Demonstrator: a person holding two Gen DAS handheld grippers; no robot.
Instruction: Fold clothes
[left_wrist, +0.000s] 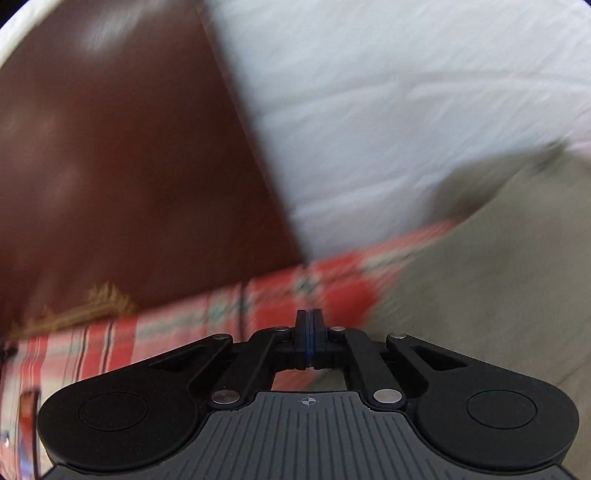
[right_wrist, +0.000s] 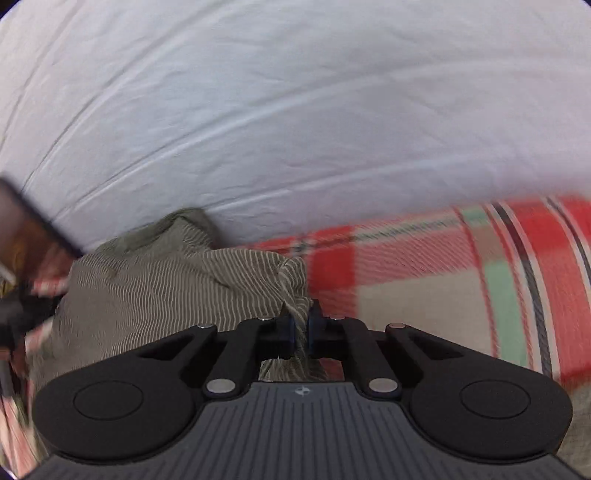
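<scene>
An olive garment with thin white stripes (right_wrist: 155, 284) lies bunched on a red plaid blanket (right_wrist: 424, 273). My right gripper (right_wrist: 301, 325) is shut on a gathered edge of this garment, and the cloth runs down between the fingers. In the left wrist view the same garment (left_wrist: 480, 288) shows blurred at the right. My left gripper (left_wrist: 309, 332) is shut with its pads pressed together and no cloth visible between them; it hovers over the blanket (left_wrist: 280, 295) just left of the garment.
A white sheet (right_wrist: 295, 110) covers the bed behind the blanket. A dark brown wooden panel (left_wrist: 122, 166) stands at the left, with a straw-coloured fringe (left_wrist: 92, 306) at its foot. The left wrist view is motion-blurred.
</scene>
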